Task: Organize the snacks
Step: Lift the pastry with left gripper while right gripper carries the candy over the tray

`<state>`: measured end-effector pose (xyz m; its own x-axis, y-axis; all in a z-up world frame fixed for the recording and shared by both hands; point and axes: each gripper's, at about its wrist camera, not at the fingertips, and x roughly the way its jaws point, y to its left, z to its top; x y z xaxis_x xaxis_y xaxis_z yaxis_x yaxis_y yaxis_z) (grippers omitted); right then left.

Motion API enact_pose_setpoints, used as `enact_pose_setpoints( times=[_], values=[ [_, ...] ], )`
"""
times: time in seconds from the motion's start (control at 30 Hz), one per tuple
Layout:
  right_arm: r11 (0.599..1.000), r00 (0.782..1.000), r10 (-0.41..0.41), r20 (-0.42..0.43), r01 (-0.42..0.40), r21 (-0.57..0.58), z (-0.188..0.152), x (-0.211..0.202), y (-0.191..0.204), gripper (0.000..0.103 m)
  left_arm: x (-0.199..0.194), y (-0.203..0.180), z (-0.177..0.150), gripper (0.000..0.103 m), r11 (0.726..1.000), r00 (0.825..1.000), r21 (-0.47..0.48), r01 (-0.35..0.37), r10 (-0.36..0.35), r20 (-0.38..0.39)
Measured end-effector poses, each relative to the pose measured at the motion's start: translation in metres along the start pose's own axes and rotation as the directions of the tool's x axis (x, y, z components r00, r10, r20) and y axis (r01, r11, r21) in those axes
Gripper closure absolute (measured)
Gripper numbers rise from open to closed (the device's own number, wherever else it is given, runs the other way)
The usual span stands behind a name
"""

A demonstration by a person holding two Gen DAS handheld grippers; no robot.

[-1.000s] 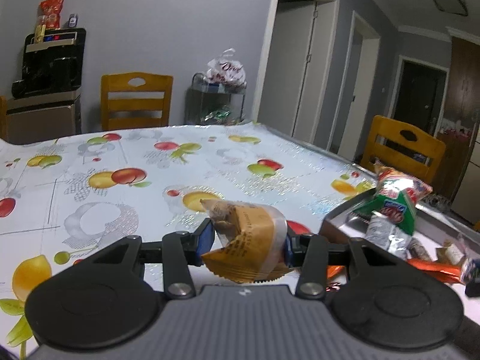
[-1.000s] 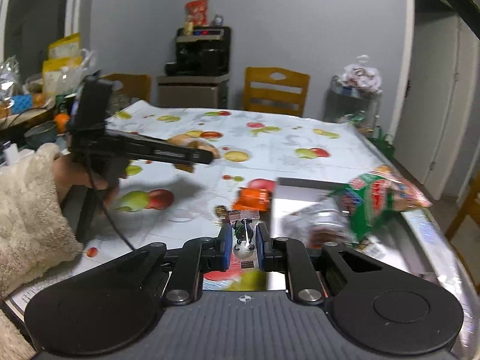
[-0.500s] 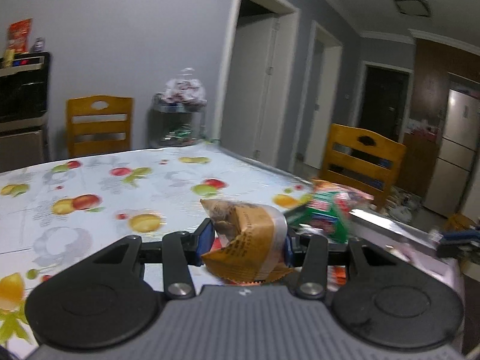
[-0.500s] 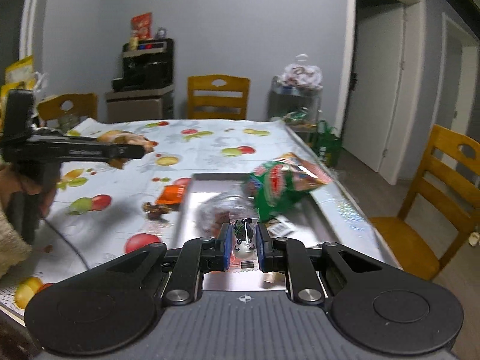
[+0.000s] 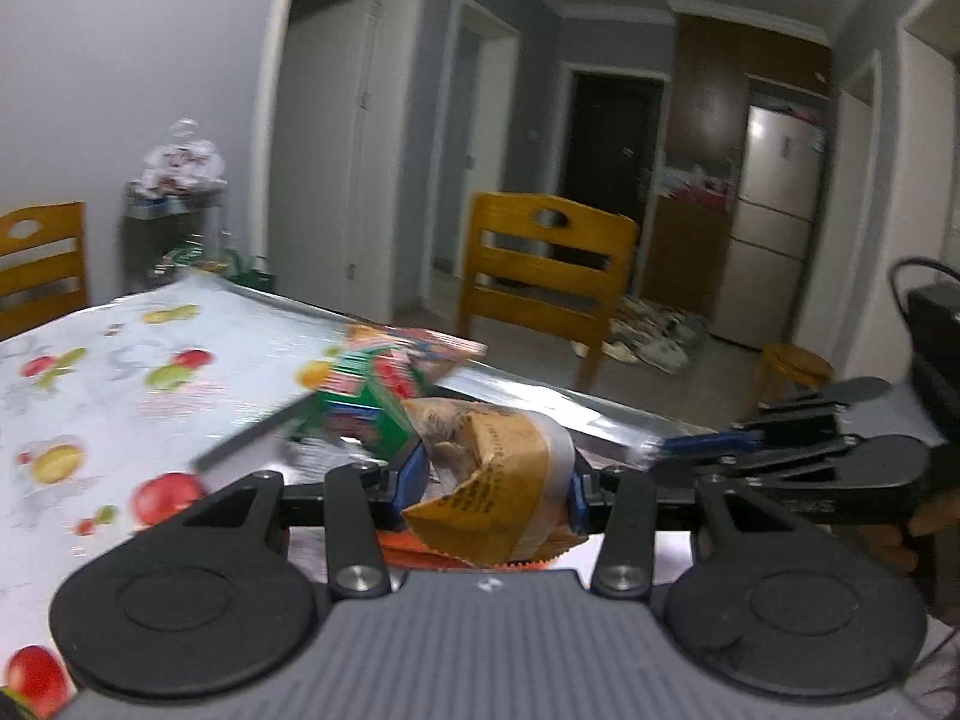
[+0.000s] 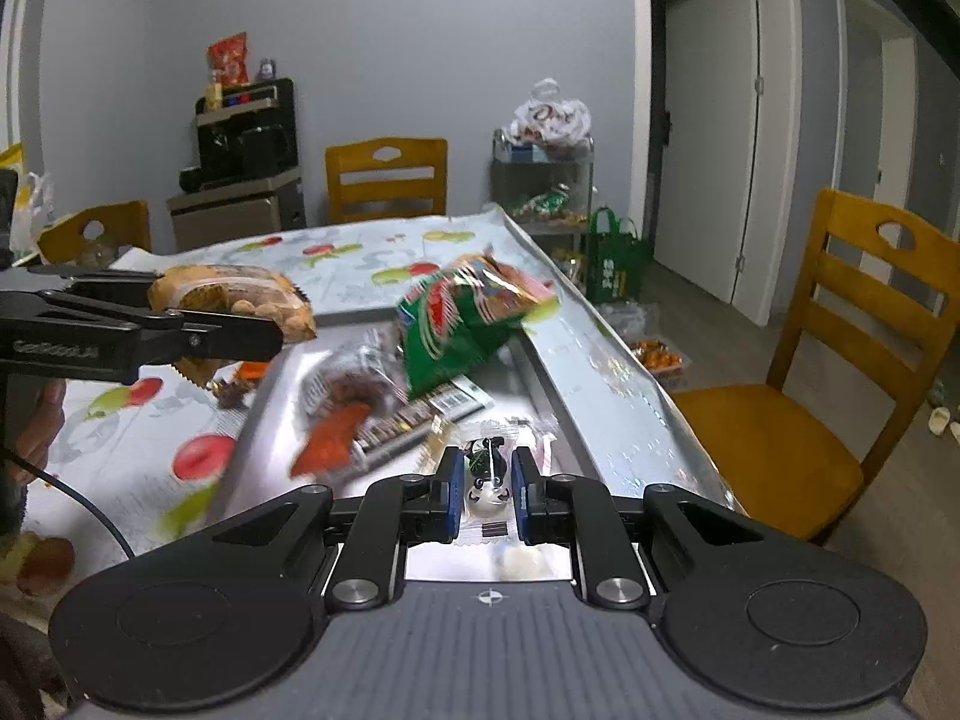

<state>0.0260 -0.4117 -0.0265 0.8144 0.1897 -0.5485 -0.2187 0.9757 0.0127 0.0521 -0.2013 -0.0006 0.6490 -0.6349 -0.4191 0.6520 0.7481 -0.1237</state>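
My left gripper [image 5: 489,483] is shut on a brown bread packet [image 5: 498,480], held above the table beside the metal tray's left edge; both show in the right wrist view [image 6: 240,300]. My right gripper [image 6: 487,483] is shut on a small panda candy packet [image 6: 489,480] over the near end of the metal tray [image 6: 558,360]. The tray holds a green chips bag [image 6: 462,324], a clear packet [image 6: 354,384], an orange packet [image 6: 330,438] and a dark bar [image 6: 402,420]. The green bag also shows in the left wrist view [image 5: 372,396].
A fruit-print tablecloth [image 6: 150,456] covers the table. An orange packet [image 6: 252,369] and a dark sweet [image 6: 231,396] lie on it left of the tray. Wooden chairs stand at the right [image 6: 840,348] and the far end [image 6: 387,177]. A cart with bags [image 6: 543,180] stands behind.
Both grippers have swung right toward the tray, each still holding its packet. The left gripper with the bread packet is now close to the tray's left edge; the right is over its near end.
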Motion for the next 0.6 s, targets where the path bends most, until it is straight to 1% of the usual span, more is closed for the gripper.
enact_pose_setpoints(
  times=[0.17, 0.3, 0.37, 0.43, 0.6],
  values=[
    [1.0, 1.0, 0.009, -0.022, -0.009, 0.024, -0.01, 0.008, -0.016, 0.084, 0.032, -0.027, -0.005, 0.06, 0.996, 0.996, 0.074, 0.053, -0.048, -0.074],
    [1.0, 0.999, 0.022, -0.035, -0.022, 0.019, -0.016, 0.012, -0.022, 0.084, 0.051, -0.041, -0.007, 0.06, 0.984, 0.988, 0.149, 0.1, -0.081, -0.131],
    [0.999, 0.999, 0.031, -0.044, -0.03, 0.019, -0.019, 0.013, -0.025, 0.084, 0.059, -0.046, -0.008, 0.06, 0.973, 0.982, 0.197, 0.121, -0.088, -0.169],
    [0.999, 0.998, 0.041, -0.052, -0.041, 0.016, -0.021, 0.015, -0.027, 0.084, 0.066, -0.05, -0.009, 0.06, 0.96, 0.971, 0.236, 0.152, -0.1, -0.217],
    [0.998, 0.997, 0.061, -0.048, -0.061, 0.012, -0.022, 0.015, -0.029, 0.084, 0.077, -0.055, -0.011, 0.06, 0.93, 0.953, 0.319, 0.184, -0.089, -0.29]
  ],
)
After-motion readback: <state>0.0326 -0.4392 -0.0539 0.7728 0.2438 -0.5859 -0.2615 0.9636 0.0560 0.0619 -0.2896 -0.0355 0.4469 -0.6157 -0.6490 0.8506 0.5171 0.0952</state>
